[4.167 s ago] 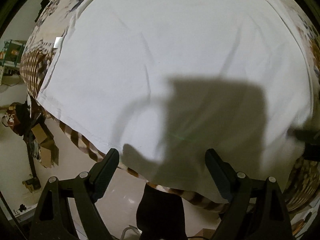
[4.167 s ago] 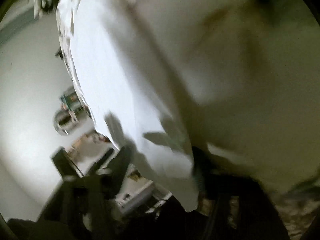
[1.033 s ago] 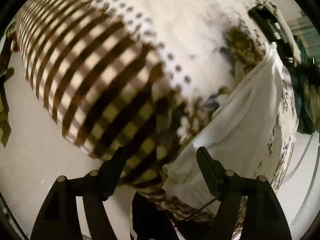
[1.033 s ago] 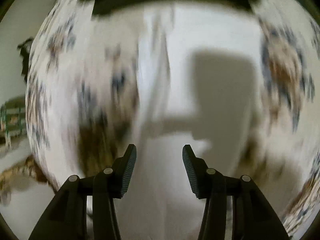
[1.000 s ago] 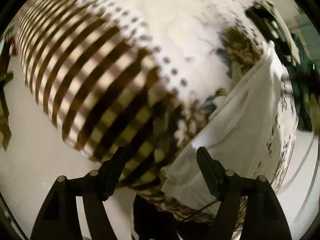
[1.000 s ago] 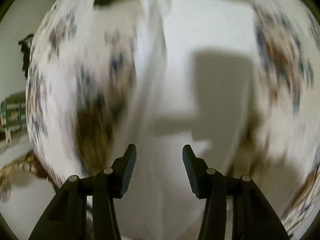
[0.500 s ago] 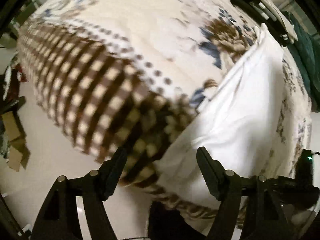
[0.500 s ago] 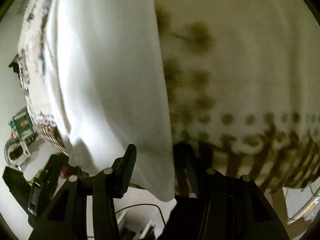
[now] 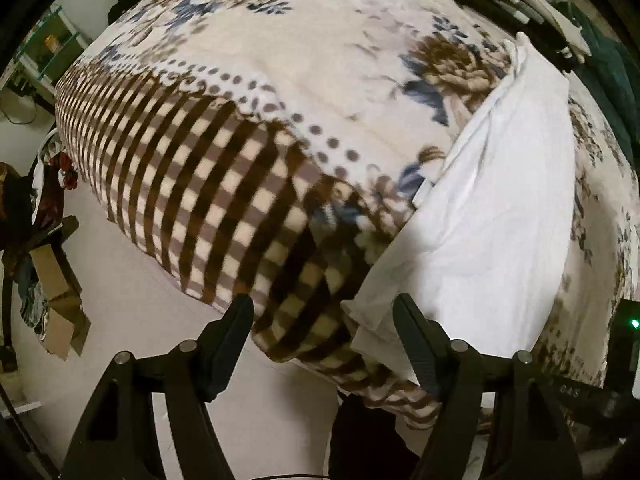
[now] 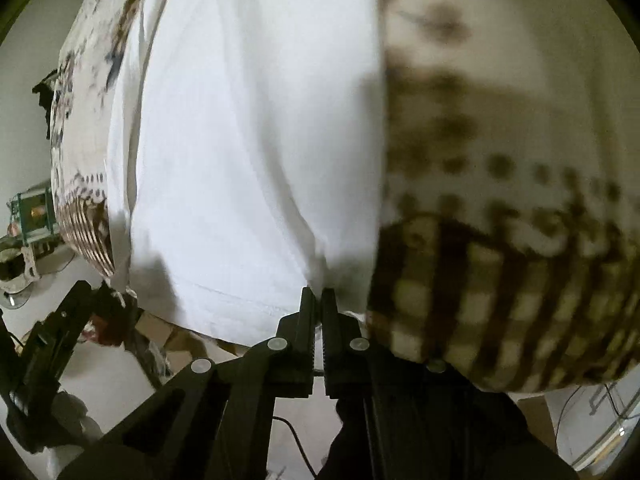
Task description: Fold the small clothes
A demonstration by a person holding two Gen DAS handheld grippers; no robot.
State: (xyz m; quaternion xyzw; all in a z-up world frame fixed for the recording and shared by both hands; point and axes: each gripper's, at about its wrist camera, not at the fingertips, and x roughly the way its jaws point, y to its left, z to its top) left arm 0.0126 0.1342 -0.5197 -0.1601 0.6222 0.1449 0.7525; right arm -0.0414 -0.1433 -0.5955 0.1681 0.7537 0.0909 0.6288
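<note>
Garment (image 10: 248, 140), white and folded narrow, pinched by right gripper (image 10: 317, 296); left gripper (image 9: 324, 316) wide.

Left tongs (image 9: 323, 318): matte black plastic, two angled fingers (image 9: 234, 326) with ribbed inner pads, triangular cut-out arms, round silver pivot screws (image 9: 187, 346) at each linkage. Right tongs (image 10: 317, 300): same black build, ribbed pads, silver screws (image 10: 277, 344) in a row, thin black cable (image 10: 296, 440) below. Its body shows at the left view's right edge, with a green light (image 9: 634, 323) and faint lettering.
</note>
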